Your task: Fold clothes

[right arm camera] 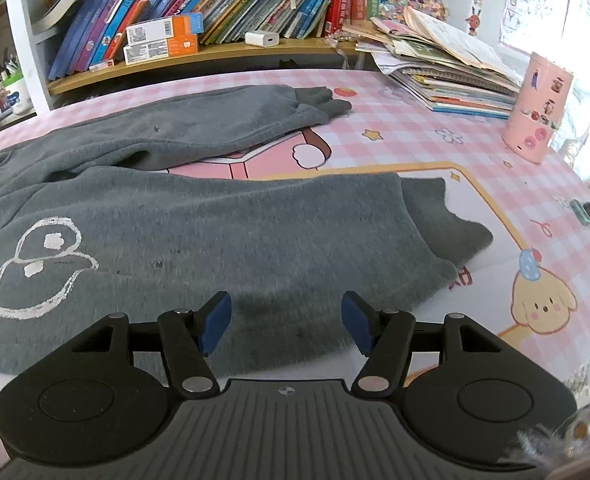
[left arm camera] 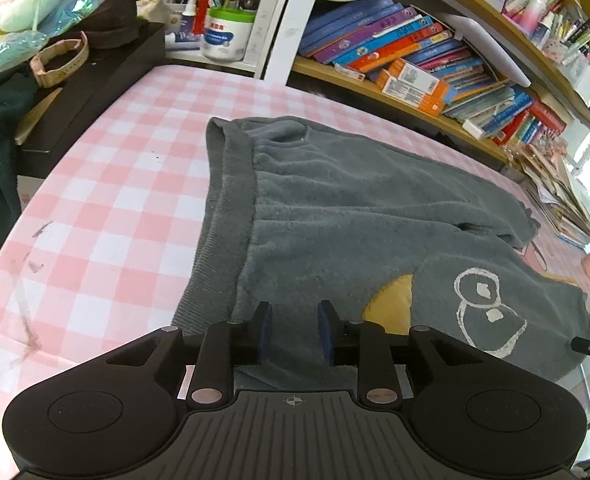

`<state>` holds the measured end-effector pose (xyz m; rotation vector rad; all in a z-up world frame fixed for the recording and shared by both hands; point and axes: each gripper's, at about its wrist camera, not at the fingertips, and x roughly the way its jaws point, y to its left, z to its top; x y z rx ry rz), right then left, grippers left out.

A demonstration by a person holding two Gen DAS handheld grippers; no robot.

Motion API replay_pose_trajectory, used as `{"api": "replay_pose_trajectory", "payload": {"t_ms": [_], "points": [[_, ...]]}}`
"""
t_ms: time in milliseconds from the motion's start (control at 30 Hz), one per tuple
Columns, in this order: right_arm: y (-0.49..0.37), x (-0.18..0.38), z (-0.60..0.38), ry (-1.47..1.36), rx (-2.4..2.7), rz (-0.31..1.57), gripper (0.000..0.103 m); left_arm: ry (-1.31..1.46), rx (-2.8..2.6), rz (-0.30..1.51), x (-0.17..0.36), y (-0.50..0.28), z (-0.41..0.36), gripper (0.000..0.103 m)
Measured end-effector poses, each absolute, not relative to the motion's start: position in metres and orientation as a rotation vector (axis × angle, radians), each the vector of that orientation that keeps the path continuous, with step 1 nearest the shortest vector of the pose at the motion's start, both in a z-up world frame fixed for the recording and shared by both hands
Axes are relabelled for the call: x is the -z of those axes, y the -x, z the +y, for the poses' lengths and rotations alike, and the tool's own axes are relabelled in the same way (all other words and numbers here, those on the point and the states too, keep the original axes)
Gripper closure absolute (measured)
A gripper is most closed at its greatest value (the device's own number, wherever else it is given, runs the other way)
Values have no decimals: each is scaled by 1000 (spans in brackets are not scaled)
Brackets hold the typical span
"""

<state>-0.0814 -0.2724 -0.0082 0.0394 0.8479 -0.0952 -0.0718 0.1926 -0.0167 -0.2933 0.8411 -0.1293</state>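
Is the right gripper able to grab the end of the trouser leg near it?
Probably yes. The right gripper is open over the grey trousers, and the near leg's cuff lies flat on the tablecloth with nothing on top.

I am counting one pair of grey trousers (right arm camera: 223, 224) with two legs and one white outline print (right arm camera: 39, 268), lying on one pink checked tablecloth (left arm camera: 107, 184). I am seeing two grippers, the left gripper (left arm camera: 295, 330) and the right gripper (right arm camera: 286, 322), each showing two blue pads (right arm camera: 215, 322), four in all. I am also making out one pink cup (right arm camera: 537, 108), one white charger block (right arm camera: 265, 38) on the shelf, two orange-and-white boxes (right arm camera: 163, 38) stacked together, one green-lidded tub (left arm camera: 227, 34) and one pink strap (left arm camera: 61, 60), while the books are too many and too crowded to count.
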Motion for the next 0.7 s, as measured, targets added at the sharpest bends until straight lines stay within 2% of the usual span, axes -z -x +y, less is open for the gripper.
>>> {"api": "replay_pose_trajectory", "payload": {"t_ms": [233, 467, 533, 600, 700], "points": [[91, 7, -272, -41, 109, 849, 42, 282, 164, 848, 19, 74, 187, 71], [92, 5, -266, -21, 93, 847, 40, 260, 196, 859, 20, 77, 178, 70], [92, 5, -264, -20, 86, 847, 39, 254, 195, 862, 20, 77, 176, 67], [91, 5, -262, -20, 79, 846, 39, 246, 188, 859, 19, 76, 174, 57], [88, 4, -260, -13, 63, 843, 37, 235, 177, 856, 19, 74, 171, 52]]}}
